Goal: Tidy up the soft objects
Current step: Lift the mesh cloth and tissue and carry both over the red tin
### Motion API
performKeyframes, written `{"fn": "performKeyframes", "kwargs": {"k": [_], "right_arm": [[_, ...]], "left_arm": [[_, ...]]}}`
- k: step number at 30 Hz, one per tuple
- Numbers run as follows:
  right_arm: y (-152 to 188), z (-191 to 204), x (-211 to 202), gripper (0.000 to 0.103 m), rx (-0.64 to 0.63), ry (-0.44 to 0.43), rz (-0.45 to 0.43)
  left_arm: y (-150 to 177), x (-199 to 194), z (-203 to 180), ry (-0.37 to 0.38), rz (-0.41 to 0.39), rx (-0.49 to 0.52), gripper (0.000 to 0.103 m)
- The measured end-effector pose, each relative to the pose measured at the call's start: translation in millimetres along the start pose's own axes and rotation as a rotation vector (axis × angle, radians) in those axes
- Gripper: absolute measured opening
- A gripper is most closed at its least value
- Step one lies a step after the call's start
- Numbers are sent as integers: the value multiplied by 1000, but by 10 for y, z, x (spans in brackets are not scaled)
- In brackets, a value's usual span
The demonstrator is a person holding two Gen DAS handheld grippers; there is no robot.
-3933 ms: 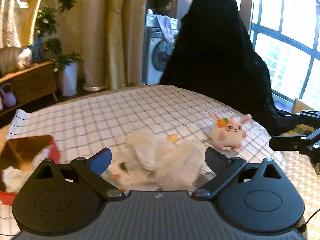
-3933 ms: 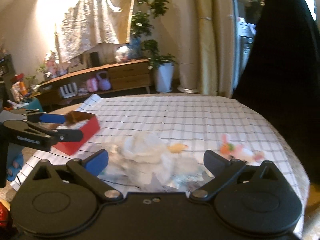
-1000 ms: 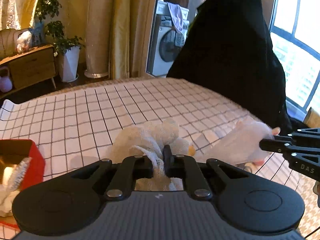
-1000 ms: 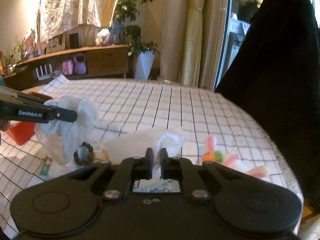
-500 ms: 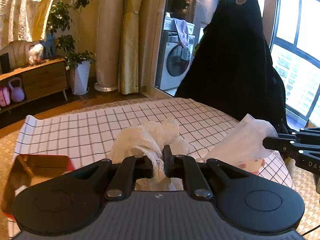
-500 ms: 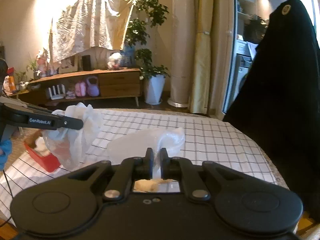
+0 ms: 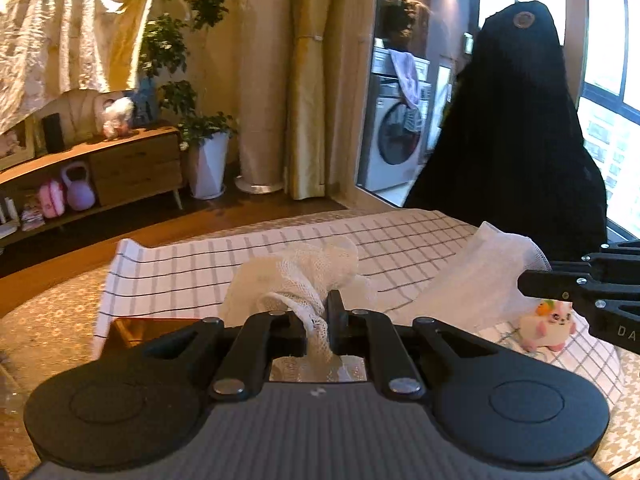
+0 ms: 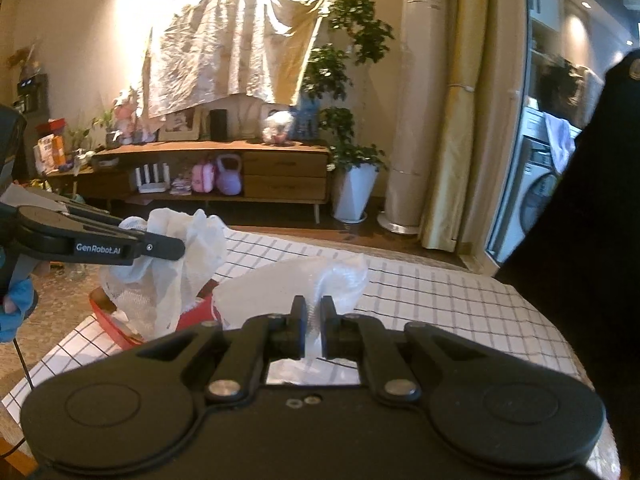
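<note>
White gauze cloth (image 7: 296, 276), open-weave and bunched, was pinched in your left gripper (image 7: 318, 320), hanging above the red box (image 8: 192, 312) at the worktop (image 8: 440, 296) edge. Sheer white mesh cloth (image 8: 296, 280), crumpled, was clamped in your right gripper (image 8: 313, 328) above the checked cover. Pink-and-white plush rabbit (image 7: 548, 326) lay on the worktop, partly hidden behind your right gripper. Box contents were hard to make out.
</note>
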State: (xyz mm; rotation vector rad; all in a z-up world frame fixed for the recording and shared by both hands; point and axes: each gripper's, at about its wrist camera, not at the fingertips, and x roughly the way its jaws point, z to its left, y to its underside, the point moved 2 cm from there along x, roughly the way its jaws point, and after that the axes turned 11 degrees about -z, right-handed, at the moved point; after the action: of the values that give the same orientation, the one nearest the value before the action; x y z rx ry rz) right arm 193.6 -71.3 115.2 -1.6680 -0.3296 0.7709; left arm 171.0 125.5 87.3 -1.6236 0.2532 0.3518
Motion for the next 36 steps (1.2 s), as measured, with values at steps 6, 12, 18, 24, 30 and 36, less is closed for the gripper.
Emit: {"fn": "performKeyframes", "kwargs": {"k": [6,12,18,24,30,36], "right_arm": [[-105,316,250,6,-21,-56,-1],[-192,598,610,6,-41,-96,17],[-192,868,1050,6,-77,-103,42],[-37,1059,1462,6,-135,-99,100],[128,1275,1791,6,-182,-107,153],[261,1408,2063,6,-187,-124,202]], "left_arm": [[-27,-11,439,-56,-5,-16,9],[6,18,848,-115,-5,-40,9],[149,186,1198,-146,35,-68,9],[425,366,1391,-166,97,-86,9],[686,538,1527,-184,151,-99,9],[846,705,1556,-182,189,-91,9]]}}
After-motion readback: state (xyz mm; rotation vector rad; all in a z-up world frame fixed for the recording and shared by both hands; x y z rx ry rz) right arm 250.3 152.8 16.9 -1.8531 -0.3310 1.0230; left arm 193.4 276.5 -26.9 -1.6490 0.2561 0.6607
